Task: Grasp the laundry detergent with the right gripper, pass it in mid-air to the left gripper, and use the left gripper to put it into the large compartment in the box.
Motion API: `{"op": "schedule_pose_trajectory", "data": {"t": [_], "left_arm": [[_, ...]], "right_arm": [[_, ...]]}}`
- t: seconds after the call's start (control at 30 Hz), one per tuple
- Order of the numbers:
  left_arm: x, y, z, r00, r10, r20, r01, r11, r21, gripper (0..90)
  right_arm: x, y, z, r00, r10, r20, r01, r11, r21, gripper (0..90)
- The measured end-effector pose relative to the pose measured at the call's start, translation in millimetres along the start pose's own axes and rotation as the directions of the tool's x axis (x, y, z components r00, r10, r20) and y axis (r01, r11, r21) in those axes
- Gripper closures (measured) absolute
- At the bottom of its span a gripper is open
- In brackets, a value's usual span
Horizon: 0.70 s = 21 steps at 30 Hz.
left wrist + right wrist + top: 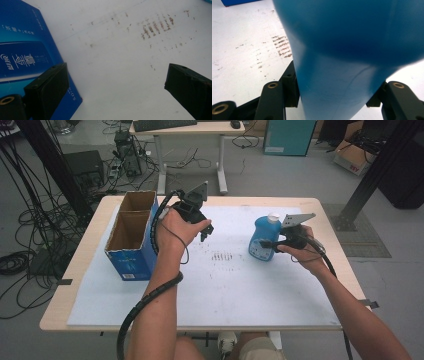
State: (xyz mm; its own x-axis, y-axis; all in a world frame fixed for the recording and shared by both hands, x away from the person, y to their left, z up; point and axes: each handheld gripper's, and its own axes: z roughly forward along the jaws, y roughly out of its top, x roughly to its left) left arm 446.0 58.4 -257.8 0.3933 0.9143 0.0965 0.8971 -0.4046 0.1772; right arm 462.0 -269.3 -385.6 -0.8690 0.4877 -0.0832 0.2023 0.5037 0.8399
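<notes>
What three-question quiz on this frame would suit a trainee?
1. True or false: the right gripper is shut on the blue bottle.
2. Which is open: A) the left gripper, B) the right gripper?
3. What does the blue cardboard box hold, judged from the high view?

Key:
1. True; its jaws clamp the bottle's sides.
2. A; its jaws stand apart above the white mat, with nothing between them.
3. Nothing visible; both open-topped compartments look empty.

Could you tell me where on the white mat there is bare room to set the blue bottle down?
The near half of the white mat is bare, as is the stained middle between the cardboard box and the blue bottle. The left edge by the box is crowded.
</notes>
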Motion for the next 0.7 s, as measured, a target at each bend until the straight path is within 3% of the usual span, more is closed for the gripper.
{"op": "schedule_pose_trajectory", "data": {"t": [0.7], "left_arm": [[1.5,-0.8,-3.0,1.0000,0.009,-0.004,-0.009,1.0000,0.001,5.8]], "right_arm": [[-0.3,0.0,0.1,1.0000,-0.002,-0.001,0.002,1.000,-0.001,43.8]]}}
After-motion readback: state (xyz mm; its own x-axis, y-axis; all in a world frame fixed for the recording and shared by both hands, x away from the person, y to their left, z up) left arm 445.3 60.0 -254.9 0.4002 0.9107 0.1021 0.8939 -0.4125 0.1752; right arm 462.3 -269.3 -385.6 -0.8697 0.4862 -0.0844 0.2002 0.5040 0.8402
